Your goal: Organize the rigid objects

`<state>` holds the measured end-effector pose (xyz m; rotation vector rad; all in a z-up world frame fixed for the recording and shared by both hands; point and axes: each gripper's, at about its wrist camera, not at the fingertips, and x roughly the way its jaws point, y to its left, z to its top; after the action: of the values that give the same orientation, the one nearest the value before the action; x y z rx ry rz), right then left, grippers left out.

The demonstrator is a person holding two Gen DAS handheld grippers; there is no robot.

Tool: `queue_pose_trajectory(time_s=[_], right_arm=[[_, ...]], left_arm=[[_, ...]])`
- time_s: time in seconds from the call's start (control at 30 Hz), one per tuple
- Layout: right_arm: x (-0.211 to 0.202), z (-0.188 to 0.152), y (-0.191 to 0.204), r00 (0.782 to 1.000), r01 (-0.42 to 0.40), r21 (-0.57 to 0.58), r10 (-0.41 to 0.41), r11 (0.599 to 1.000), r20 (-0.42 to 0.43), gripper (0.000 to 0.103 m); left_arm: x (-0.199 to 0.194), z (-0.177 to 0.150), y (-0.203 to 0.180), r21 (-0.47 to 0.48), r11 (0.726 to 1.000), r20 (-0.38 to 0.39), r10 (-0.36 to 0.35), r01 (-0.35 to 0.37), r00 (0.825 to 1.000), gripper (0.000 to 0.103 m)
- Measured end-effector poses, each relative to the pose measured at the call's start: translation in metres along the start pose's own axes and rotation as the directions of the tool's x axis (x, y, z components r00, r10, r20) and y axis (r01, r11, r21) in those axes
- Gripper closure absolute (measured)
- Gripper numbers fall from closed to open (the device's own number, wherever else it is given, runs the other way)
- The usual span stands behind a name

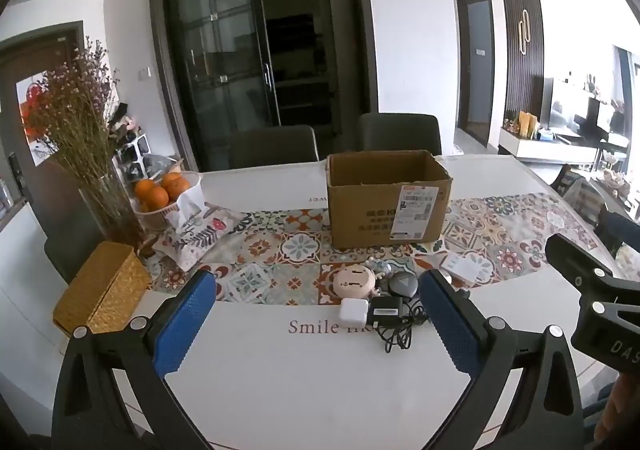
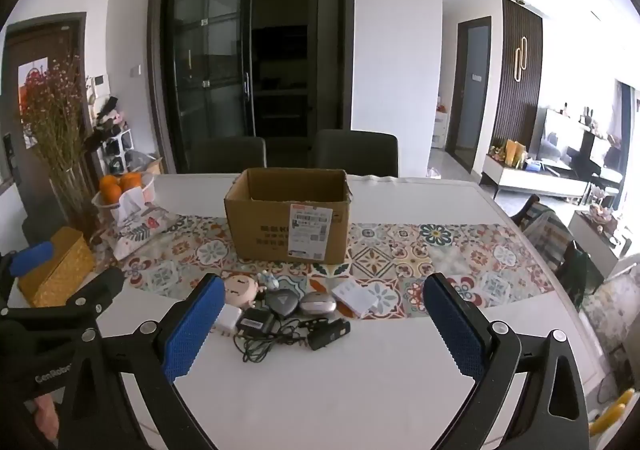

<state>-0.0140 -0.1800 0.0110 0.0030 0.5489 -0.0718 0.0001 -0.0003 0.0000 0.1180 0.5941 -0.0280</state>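
Both tongs, left (image 1: 318, 324) and right (image 2: 324, 324), gape empty above small gadgets (image 2: 280, 310) before the cardboard box (image 2: 286, 226).

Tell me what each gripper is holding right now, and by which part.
Nothing is held. The left gripper and right gripper both stand wide open above the table, with the small gadgets lying untouched ahead of them, in front of the cardboard box.

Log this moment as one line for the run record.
stage: start | left tongs: open, empty | right tongs: open, empty | small gadgets: on table in front of open brown cardboard box | box: nothing seen inside
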Motion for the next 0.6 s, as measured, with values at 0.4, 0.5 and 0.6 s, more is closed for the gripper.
queue_pose_trajectory(time_s=[0.4,0.5,0.6], right_arm=[[0.001,0.003,-0.001,1.0,0.006,-0.003,-0.006,1.0,-0.004,0.003],[0.0,0.004,-0.002,1.0,0.007,-0.004,-0.007,1.0,0.0,0.003],[0.002,0.002,-0.001,1.0,0.007,-0.004,-0.007,1.0,0.0,0.003]], left_arm=[[-0.011,0.009,0.004,-0.025,1.0,0.056,0.007,-0.006,0.998,0.0],[-0.012,0.008,0.003,-0.026,1.0,0.062,0.01,-0.009,0.998,0.0],[-0.014,0.009,0.003,-0.025,1.0,0.066,0.011,-0.009,0.998,0.0]])
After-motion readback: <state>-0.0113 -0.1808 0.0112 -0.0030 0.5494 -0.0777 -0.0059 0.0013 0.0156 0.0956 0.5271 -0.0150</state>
